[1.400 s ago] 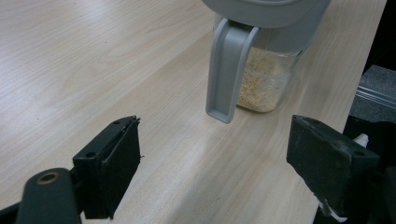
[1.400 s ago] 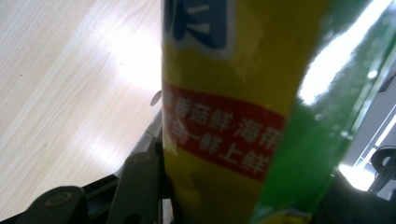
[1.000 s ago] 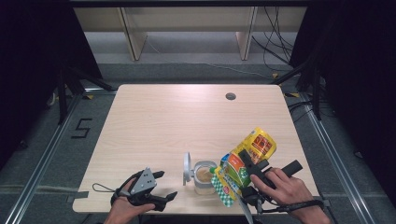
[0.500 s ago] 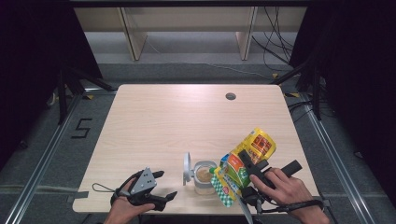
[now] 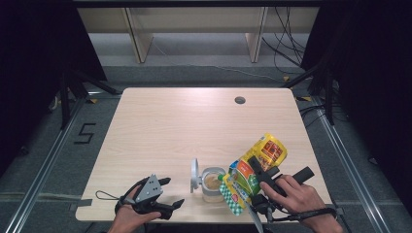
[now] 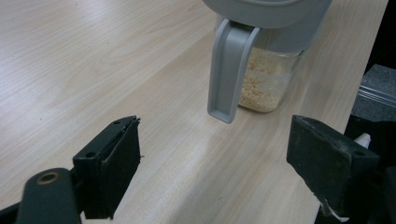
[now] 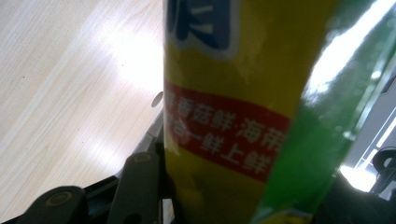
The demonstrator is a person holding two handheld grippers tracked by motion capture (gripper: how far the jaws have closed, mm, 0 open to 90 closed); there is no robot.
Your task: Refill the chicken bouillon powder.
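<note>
A small clear jar (image 5: 212, 184) of beige granules stands near the table's front edge, its grey flip lid (image 5: 195, 174) swung up on its left side. My right gripper (image 5: 253, 175) is shut on a yellow and green snack pouch (image 5: 265, 149), held tilted just right of the jar with its checkered end low by the jar. In the right gripper view the pouch (image 7: 233, 116) sits between the jaws, beside one black finger (image 7: 140, 186). My left gripper (image 5: 171, 192) rests open left of the jar. In the left gripper view the jar (image 6: 266, 84) stands ahead of the open jaws.
The light wooden table (image 5: 184, 126) has a round cable hole (image 5: 239, 100) at the back right. The jar and both hands are close to the front edge. Wooden shelf legs and cables lie on the floor beyond the table.
</note>
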